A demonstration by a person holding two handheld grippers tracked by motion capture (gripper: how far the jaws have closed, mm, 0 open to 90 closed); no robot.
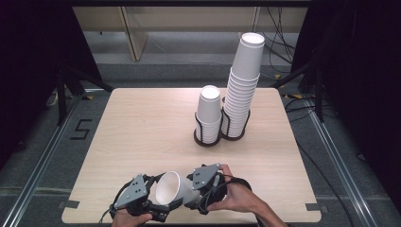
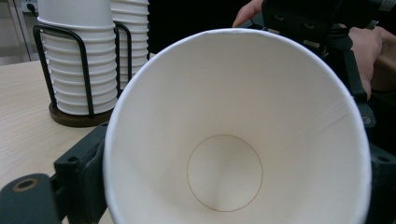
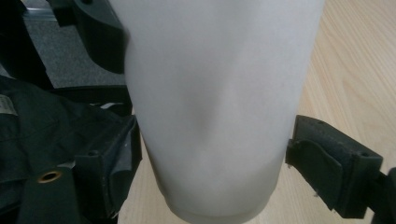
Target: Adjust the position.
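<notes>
You have a plain white paper cup (image 1: 171, 188) lying on its side above the counter's (image 1: 142, 132) near edge — its open mouth faces your left gripper (image 1: 150, 201), a thin ring marking the base inside. Your left fingers (image 2: 79, 172) flank the rim, your right gripper's (image 1: 198, 189) fingers (image 3: 109, 163) the base; whether either pair presses, I cannot tell. Two cup stacks (image 1: 236, 90) in a black rack (image 1: 222, 132) stand near the far edge.
</notes>
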